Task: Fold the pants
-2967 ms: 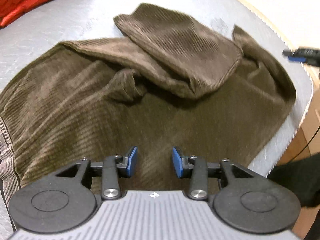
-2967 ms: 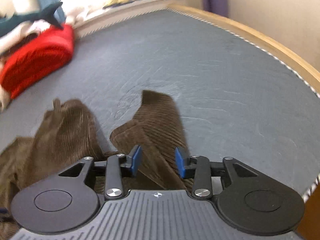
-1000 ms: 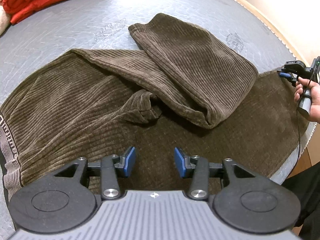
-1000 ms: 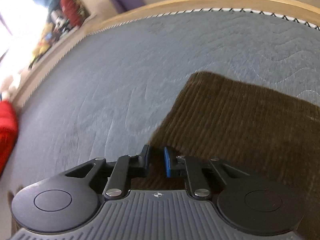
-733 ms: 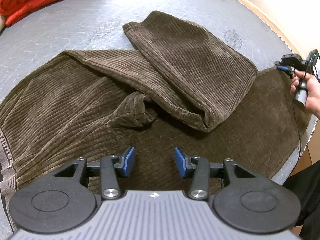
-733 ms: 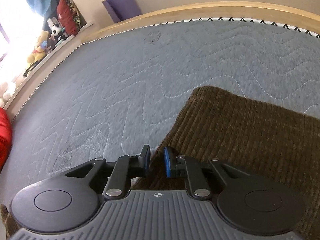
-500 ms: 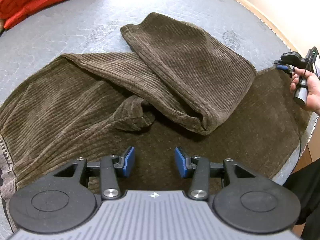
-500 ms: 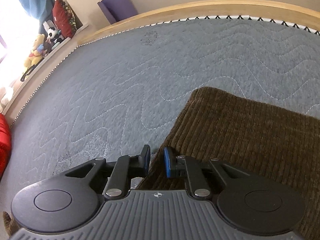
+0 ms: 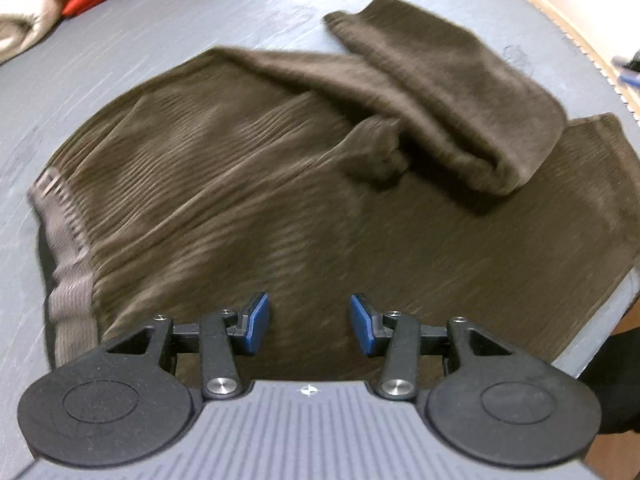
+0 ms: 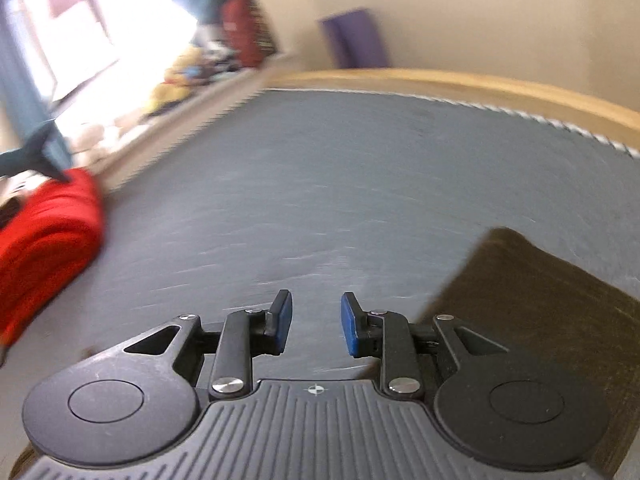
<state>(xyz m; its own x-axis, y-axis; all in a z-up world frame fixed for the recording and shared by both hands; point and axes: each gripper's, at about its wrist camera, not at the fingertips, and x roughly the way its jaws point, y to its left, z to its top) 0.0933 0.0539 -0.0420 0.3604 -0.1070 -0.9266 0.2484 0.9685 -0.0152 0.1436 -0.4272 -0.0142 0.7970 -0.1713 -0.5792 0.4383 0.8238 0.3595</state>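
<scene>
One pants (image 9: pixel 280 184), two grippers (image 9: pixel 307 323) (image 10: pixel 316 323), one red blanket (image 10: pixel 44 232), one mattress (image 10: pixel 360 184).

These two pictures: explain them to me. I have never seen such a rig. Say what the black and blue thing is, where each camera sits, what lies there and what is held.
There is no robot here. A person holds a hand tool in each hand; each tool ends in a two-finger gripper with blue pads and carries a wide-angle camera that looks forward along the fingers.

The left camera shows the left gripper, open and empty, above brown corduroy pants spread on a grey mattress. One leg lies folded back across the other.

The right camera shows the right gripper, also open and empty, over bare mattress, with a corner of the pants to its right. Red bedding lies far left. Both pictures are blurred by motion.
</scene>
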